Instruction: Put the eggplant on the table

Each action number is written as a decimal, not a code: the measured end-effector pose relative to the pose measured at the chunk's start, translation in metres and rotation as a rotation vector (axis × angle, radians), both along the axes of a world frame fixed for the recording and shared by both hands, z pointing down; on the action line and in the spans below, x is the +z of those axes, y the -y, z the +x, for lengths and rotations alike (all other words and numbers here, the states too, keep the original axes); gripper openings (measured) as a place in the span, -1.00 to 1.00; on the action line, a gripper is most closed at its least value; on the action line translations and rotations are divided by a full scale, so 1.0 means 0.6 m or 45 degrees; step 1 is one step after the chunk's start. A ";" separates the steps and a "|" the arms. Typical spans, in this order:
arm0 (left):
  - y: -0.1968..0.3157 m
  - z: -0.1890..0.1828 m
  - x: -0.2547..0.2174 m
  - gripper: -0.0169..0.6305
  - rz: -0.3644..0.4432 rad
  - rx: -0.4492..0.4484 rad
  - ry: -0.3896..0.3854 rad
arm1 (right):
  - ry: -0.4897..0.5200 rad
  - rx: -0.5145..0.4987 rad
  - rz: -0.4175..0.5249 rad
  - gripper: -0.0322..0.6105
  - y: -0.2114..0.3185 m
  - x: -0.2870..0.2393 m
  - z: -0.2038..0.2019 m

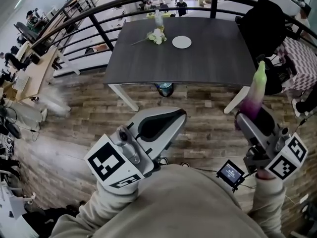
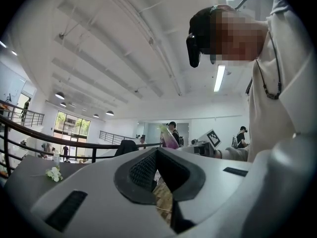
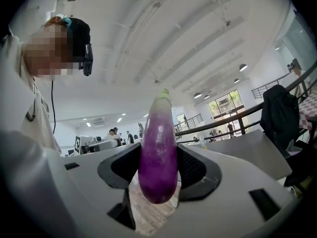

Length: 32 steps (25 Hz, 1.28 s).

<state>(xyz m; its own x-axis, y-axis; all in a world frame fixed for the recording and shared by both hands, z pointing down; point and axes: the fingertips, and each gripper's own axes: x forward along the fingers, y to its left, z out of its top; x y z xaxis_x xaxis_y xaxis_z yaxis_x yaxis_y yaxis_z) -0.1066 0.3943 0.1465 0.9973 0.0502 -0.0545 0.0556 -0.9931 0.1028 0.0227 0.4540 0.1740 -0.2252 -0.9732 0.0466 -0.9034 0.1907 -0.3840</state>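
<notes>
- Eggplant (image 1: 256,90): purple with a pale green tip, upright, lower half clamped between the fingers (image 3: 198,175) of the right gripper (image 1: 252,117); not on the tabletop, at 4 o'clock from its centre, by the near right corner
- Left gripper (image 1: 161,125): fingers (image 2: 141,172) closed together at the tips, nothing between them; at 8 o'clock from the eggplant
- Tabletop (image 1: 208,58): dark grey, at 12 o'clock in the head view; bears a white plate (image 1: 182,42), flowers (image 1: 156,35) at its 9 o'clock
- Floor (image 1: 89,123): wood planks, beneath both grippers

You wear a plain beige long-sleeved sweatshirt (image 1: 168,202); a black head-mounted camera unit (image 2: 198,33) with a teal patch rides your head; a thin dark cord (image 2: 270,83) hangs round your neck.
</notes>
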 end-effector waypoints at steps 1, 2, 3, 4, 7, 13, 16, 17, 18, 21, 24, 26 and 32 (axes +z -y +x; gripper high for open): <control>-0.002 0.004 0.001 -0.93 0.002 0.004 0.004 | 0.002 -0.003 0.005 -0.16 -0.004 0.000 0.001; -0.005 0.008 0.001 -0.93 0.002 0.009 0.007 | 0.001 -0.008 0.011 -0.16 -0.007 -0.002 0.003; -0.006 0.013 0.000 -0.93 -0.002 0.016 0.007 | -0.004 -0.012 0.017 -0.16 -0.008 -0.003 0.004; -0.008 0.017 0.000 -0.93 -0.012 0.024 0.007 | -0.009 -0.016 0.023 -0.16 -0.010 -0.005 0.005; -0.010 0.023 0.002 -0.93 -0.063 0.045 0.009 | -0.010 -0.028 0.034 -0.16 -0.014 -0.006 0.009; -0.013 0.043 0.028 -0.93 -0.089 0.052 0.061 | 0.040 -0.017 0.023 -0.16 -0.022 0.020 0.035; -0.006 0.053 0.038 -0.93 -0.101 0.052 0.081 | 0.053 -0.009 0.002 -0.16 -0.023 0.031 0.048; 0.000 0.054 0.042 -0.93 -0.106 0.047 0.087 | 0.057 -0.005 -0.002 -0.16 -0.020 0.032 0.052; 0.008 0.055 0.045 -0.93 -0.111 0.040 0.090 | 0.060 -0.001 -0.003 -0.16 -0.017 0.032 0.056; 0.026 0.059 0.046 -0.93 -0.118 0.032 0.084 | 0.053 0.007 -0.010 -0.16 -0.006 0.032 0.063; 0.043 0.068 0.041 -0.93 -0.108 0.039 0.069 | 0.034 0.006 -0.018 -0.16 0.006 0.032 0.064; 0.057 0.077 0.037 -0.93 -0.095 0.028 0.065 | 0.030 0.015 -0.016 -0.16 0.016 0.031 0.071; 0.100 0.105 0.041 -0.93 -0.070 0.027 0.074 | 0.068 0.035 -0.023 -0.16 0.052 0.050 0.084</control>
